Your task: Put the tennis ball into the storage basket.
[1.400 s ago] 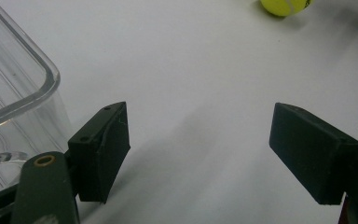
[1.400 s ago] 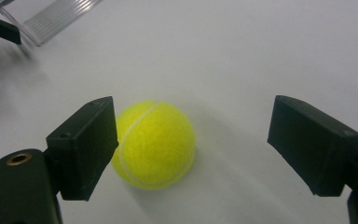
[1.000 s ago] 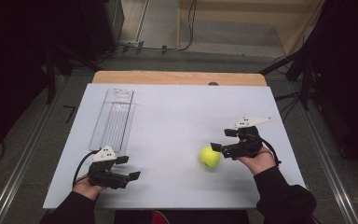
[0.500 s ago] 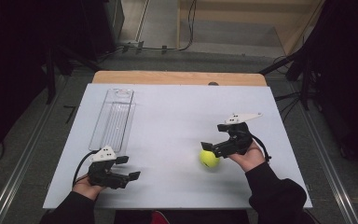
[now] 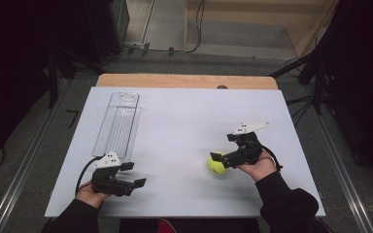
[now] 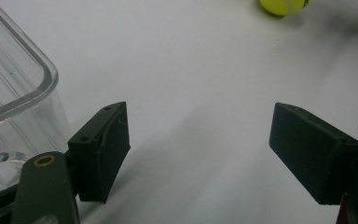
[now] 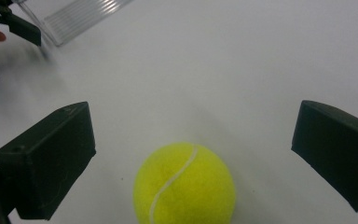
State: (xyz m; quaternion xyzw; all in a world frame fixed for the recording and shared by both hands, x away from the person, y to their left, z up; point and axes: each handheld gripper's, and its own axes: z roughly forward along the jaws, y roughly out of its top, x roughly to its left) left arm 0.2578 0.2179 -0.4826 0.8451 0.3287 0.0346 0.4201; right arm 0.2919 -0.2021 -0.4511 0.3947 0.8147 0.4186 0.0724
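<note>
While your right gripper (image 7: 191,154) has its jaws spread wide, the ball (image 7: 184,184) lies on the table (image 5: 184,121) between them, touching neither. Centre it, push a little deeper, then squeeze evenly so it cannot roll out. Farther off, your left gripper (image 6: 198,154) rests open and empty, a clear tray (image 6: 14,88) just beside one finger.

Tray (image 5: 118,125) lies far-left on worktop (image 5: 184,121); ball (image 5: 217,164) right of centre, well apart from tray.
</note>
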